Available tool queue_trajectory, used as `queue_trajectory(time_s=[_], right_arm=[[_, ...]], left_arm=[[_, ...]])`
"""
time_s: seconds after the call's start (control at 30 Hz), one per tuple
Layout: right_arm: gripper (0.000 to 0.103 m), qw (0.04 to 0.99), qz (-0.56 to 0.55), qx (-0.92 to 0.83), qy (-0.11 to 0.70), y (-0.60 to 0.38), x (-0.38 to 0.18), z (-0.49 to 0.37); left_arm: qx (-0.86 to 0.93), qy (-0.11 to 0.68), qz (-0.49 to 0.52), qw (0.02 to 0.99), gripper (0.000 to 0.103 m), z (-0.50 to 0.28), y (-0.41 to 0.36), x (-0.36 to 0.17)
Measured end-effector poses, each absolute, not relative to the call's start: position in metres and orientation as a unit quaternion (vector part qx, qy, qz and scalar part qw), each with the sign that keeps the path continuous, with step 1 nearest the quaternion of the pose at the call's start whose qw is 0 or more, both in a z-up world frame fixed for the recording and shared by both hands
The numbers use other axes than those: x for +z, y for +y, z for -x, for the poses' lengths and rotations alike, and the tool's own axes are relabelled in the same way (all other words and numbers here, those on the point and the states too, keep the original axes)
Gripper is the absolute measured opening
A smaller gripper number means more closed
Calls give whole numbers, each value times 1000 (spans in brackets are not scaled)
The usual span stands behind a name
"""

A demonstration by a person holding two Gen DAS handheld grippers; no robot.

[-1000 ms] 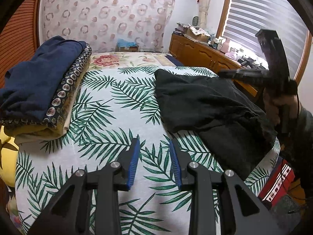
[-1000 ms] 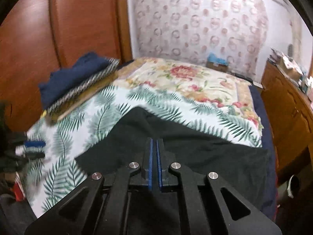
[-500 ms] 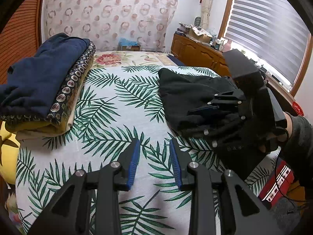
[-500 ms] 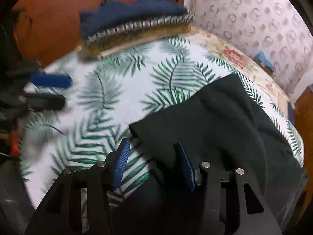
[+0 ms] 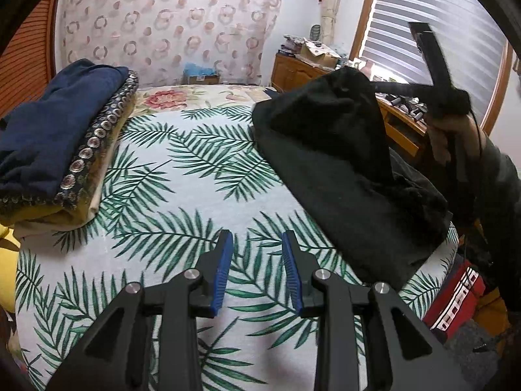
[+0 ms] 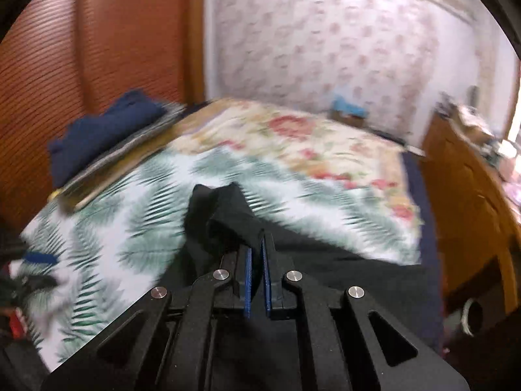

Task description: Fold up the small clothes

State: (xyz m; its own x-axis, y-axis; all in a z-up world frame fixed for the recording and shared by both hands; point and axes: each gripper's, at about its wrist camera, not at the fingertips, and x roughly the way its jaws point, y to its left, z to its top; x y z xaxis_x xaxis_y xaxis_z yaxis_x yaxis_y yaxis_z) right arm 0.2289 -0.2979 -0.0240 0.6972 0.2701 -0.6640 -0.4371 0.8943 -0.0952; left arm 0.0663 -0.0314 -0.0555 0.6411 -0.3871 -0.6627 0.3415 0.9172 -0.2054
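Jaws on my right gripper (image 6: 256, 254) have just closed, pinching a fold of the black garment (image 5: 342, 169), which peaks up off the bed (image 5: 182, 195) while the rest lies on the palm-print cover, well right of the folded pile (image 5: 55, 130). Left gripper (image 5: 257, 260) hangs part open over bare cover left of the garment, holding nothing. My worry: only a thin pinch sits between the pads, so a quick pull could slip it free or drag the whole garment off the near edge
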Motion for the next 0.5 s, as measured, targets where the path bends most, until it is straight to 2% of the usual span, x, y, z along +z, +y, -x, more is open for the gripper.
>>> queue_trajectory(time_s=[0.13, 0.37, 0.43, 0.5], right_arm=[[3, 921, 115, 128, 348, -346, -14, -259], [4, 912, 82, 36, 400, -417, -43, -290], [14, 911, 78, 21, 404, -421, -50, -291], [36, 912, 83, 11, 401, -421, -51, -284]], left_arm=[[-209, 372, 29, 904, 29, -65, -37, -54], [-218, 379, 24, 899, 29, -66, -48, -58], [-221, 380, 22, 898, 29, -65, -51, -59], [-227, 380, 22, 897, 29, -65, -54, -59]])
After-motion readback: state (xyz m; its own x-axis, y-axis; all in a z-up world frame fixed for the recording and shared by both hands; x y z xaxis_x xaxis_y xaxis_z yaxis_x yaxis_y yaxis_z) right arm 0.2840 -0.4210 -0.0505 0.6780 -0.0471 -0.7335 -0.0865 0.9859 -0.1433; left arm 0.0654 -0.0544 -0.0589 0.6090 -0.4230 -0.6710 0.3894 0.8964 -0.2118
